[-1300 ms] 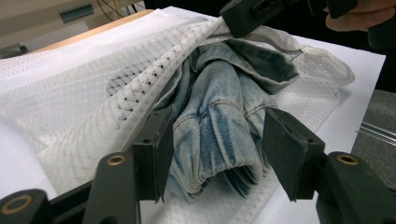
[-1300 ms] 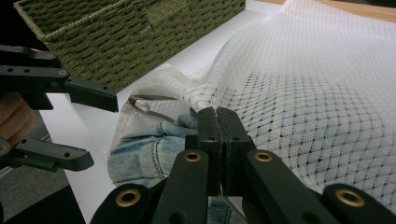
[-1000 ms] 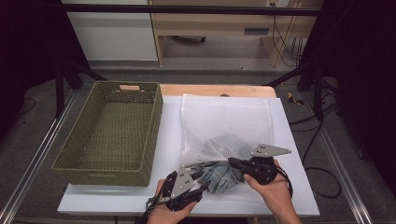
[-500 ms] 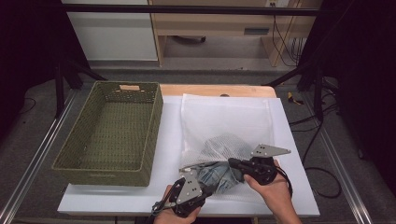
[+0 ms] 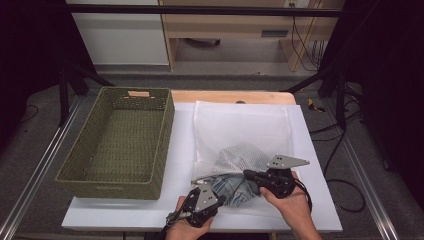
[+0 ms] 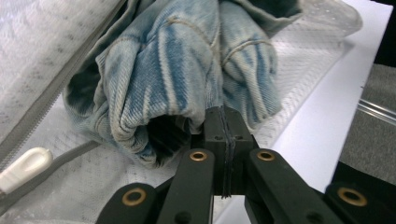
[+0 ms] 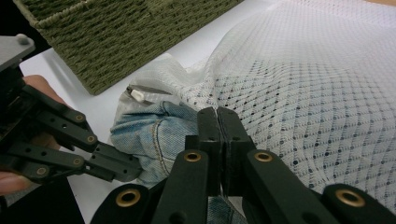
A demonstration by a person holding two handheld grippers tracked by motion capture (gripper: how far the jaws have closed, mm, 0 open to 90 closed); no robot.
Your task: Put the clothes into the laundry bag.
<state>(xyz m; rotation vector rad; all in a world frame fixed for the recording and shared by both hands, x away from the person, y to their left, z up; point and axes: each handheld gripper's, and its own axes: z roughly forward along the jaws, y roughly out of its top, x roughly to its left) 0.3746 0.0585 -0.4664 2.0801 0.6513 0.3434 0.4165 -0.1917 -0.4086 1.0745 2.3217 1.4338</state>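
Note:
A white mesh laundry bag (image 5: 240,125) lies flat on the white board, its zipped mouth toward me. A bundle of faded blue denim (image 5: 231,189) sticks out of that mouth. My left gripper (image 5: 222,196) points at the denim from the near left. Its jaws have just been closing and now stand shut, pinching a fold of the denim (image 6: 177,70) at the tips of the left gripper (image 6: 225,116). My right gripper (image 5: 248,175) is shut on the bag's upper mesh layer (image 7: 303,93), just above the denim (image 7: 159,135). The white zipper pull (image 6: 23,163) lies beside the mouth.
A green woven basket (image 5: 120,140) stands on the left half of the white board (image 5: 175,150), close to the bag's mouth. The board's near edge runs just behind both hands. A wooden table edge (image 5: 230,96) shows beyond the bag.
My left gripper has sunk slightly toward the denim and its jaws have gone from open to shut on the fold. The right gripper and the bag have stayed put.

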